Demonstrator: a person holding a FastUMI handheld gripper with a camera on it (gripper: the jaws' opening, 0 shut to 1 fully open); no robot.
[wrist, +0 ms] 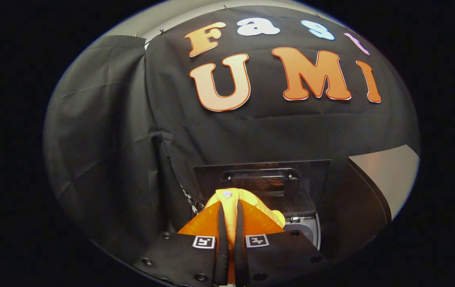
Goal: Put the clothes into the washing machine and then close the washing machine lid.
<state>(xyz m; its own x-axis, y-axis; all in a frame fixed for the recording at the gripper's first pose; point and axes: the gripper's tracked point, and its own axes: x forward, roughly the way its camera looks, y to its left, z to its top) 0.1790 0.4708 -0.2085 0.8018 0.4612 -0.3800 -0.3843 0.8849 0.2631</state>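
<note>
My gripper (230, 207) is shut on a yellow garment (233, 199) with a white button near its top; both black-padded fingers press on a fold of the cloth, which bulges out to either side of them. Just beyond the fingers stands the washing machine's raised dark lid (263, 181), upright, with a handle recess in it. Below and to the right of the garment a part of the machine's pale top (305, 229) shows. The drum opening is hidden behind the garment and the fingers.
Black booth cloth hangs behind and to the left of the machine. A dark panel with a light-coloured top edge (387, 171) stands to the right of the lid.
</note>
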